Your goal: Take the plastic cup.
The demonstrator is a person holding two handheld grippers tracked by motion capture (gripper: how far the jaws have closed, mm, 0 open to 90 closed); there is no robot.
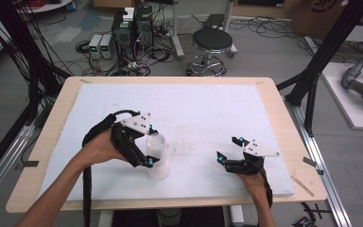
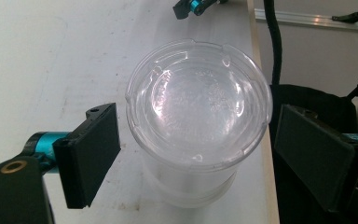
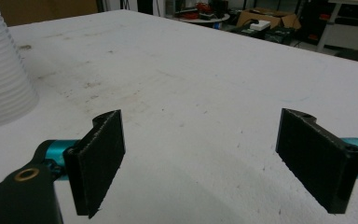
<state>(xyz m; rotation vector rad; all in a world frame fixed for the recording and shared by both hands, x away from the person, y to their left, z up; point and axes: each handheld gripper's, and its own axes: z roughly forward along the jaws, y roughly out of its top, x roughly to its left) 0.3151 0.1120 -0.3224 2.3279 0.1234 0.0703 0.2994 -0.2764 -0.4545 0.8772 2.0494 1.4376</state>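
Clear plastic cup stack (image 2: 198,121) stands upside down between the spread jaws of the left hand-held gripper (image 2: 198,156), pads not touching. Close evenly on the walls, gently, or they will likely buckle. Right hand-held gripper (image 3: 200,154) is spread, empty.

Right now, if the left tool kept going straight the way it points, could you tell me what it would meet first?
The left tool points down over the stack of clear plastic cups, which stands between its open jaws. It would probably meet the white table top first, the pads sliding past the cups' sides.

The stack of clear cups (image 1: 158,156) is the one obstacle on the white foam board (image 1: 203,109), standing upside down between the jaws of the left gripper (image 1: 150,147). The right gripper (image 1: 230,150) sits well apart, with bare board between and beyond them.
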